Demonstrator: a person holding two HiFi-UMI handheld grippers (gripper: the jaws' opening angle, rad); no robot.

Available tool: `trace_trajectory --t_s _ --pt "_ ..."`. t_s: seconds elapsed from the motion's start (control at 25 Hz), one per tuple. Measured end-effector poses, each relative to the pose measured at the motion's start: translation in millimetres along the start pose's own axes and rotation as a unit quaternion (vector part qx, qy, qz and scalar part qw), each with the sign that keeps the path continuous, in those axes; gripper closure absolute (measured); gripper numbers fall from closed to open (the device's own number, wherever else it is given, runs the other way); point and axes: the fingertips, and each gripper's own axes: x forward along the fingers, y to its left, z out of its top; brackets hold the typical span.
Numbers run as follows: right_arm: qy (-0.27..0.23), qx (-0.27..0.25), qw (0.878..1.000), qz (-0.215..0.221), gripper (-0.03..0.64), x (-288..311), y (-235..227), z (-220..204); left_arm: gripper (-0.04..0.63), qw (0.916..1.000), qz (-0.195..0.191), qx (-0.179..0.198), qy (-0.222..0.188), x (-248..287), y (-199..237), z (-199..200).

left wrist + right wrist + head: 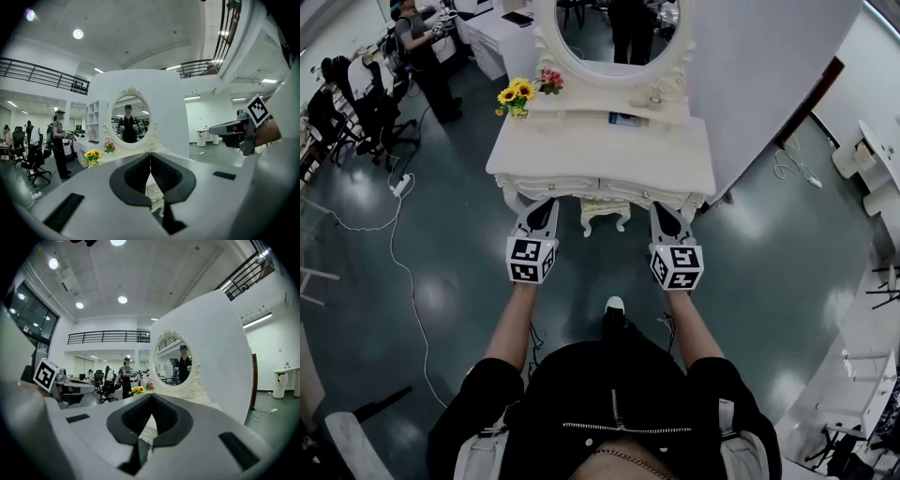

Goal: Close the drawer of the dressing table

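1. Head view first: the person's got the left gripper (546,204) and the right gripper (662,210) held out side by side. Both point roughly level at the white carved wooden dressing table (600,155) straight ahead of them.
2. Left gripper view shows its two dark jaws pressed together, with nothing caught between them.
3. Right gripper view is the same deal, jaws closed up on themselves and nothing held.
4. The ornate white drawer front (598,188) runs along the table's near edge, right at the tips of both grippers. Can't tell if the tips actually touch it. From above it looks about flush under the tabletop.
5. Beyond both grippers, at the back of the table, there's an oval mirror in a white carved frame (614,33).
6. Some yellow sunflowers (516,94) sit ahead and to the left of the left gripper, on the table's back corner. A little bunch of pink flowers (550,81) is just beside them, closer to the mirror.
7. A small white carved stool (605,214) sits between the two grippers, lower down, tucked under the table.
8. Each gripper has its black-and-white marker cube at the end nearest the person, the left cube (532,260) and the right cube (677,266).
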Motion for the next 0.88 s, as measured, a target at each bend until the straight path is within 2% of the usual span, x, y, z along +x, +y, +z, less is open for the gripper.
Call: trace_trajectory --t_s 0.28,0.48,0.88 --pt "-0.006 -0.007 1.0 0.013 0.611 84.5 -67.3 26.4 0.574 0.9999 0.012 -0.004 0.003 99.5 19.6 21.3" --pt "0.001 -0.01 1.0 0.026 0.611 140.9 -108.7 29.2 0.574 0.9998 0.021 -0.003 0.005 159.6 30.2 30.7" --pt "0.011 -0.012 0.999 0.04 0.611 235.3 -142.7 29.0 0.574 0.9994 0.031 -0.007 0.012 243.7 77.9 29.3"
